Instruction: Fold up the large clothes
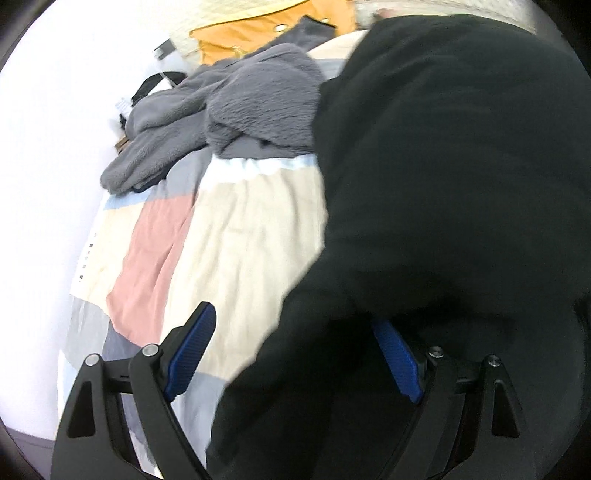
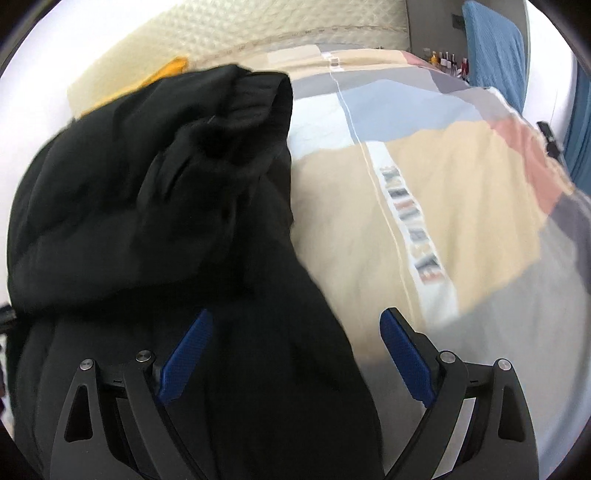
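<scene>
Left gripper [image 1: 295, 332] fingers spread wide, nothing clamped, black garment [image 1: 443, 184] draped over its right finger, grey fleece [image 1: 229, 110] lying ahead on patchwork bedcover [image 1: 240, 229], right gripper [image 2: 295, 332] likewise spread, black garment [image 2: 166, 192] bunched around its left finger.

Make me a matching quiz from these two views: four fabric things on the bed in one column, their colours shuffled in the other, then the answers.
Things:
1. Fleece garment
2. Big garment under both sets of jaws
3. Cloth at the head of the bed
4. Bedcover panel near the left gripper

Colours:
A. Orange
B. Pink
C. Grey
D. Black

Pairs: 1-C, 2-D, 3-A, 4-B
</scene>
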A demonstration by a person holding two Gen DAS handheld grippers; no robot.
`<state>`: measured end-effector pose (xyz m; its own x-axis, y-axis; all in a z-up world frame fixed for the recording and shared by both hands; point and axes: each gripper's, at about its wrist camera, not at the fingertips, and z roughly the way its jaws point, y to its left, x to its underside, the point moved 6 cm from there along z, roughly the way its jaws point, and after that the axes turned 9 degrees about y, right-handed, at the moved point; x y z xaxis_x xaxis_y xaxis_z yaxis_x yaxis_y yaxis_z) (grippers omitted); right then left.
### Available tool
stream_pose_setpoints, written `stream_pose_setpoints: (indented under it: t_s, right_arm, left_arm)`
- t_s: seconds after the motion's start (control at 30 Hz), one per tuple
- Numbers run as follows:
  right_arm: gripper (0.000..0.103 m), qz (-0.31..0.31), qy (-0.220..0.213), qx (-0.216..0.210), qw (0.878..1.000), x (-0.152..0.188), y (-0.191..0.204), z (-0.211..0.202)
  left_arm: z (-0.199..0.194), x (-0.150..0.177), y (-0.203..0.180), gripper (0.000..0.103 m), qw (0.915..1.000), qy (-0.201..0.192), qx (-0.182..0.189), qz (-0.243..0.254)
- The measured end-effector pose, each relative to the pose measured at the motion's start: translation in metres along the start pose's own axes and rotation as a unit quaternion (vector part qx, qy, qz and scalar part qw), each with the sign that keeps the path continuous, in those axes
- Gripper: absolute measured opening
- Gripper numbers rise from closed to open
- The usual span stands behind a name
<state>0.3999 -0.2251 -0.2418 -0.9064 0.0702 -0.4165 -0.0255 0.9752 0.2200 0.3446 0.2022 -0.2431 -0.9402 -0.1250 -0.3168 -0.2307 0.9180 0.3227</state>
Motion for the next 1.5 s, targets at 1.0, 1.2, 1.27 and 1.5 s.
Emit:
stream_pose_setpoints:
  t_s: [1.0,1.2,1.27,1.5]
  right_arm:
    - [0.096,0.065,-0.050,-0.062,0.995,0.054,0.000,-0.130]
    - [0.096,0.042,-0.047,-0.057,0.996,0.099,0.005,-0.161]
    - [0.096,0.047,-0.040,-0.050,0.997,0.109,0.001,-0.164]
    - [0.096,0.080,-0.015,-0.075,0.994,0.139,-0.003,-0.178]
  left_arm:
    - [-0.107,0.039,0.096,0.097,0.9856,-0.026,0.161,-0.044]
    - [-0.186,0.056,0.126,0.097,0.9781,-0.054,0.194,-0.052]
    - [-0.208,0.062,0.136,0.097,0.9769,-0.064,0.197,-0.052]
    - [-0.226,0.093,0.154,0.097,0.9729,-0.064,0.217,-0.048]
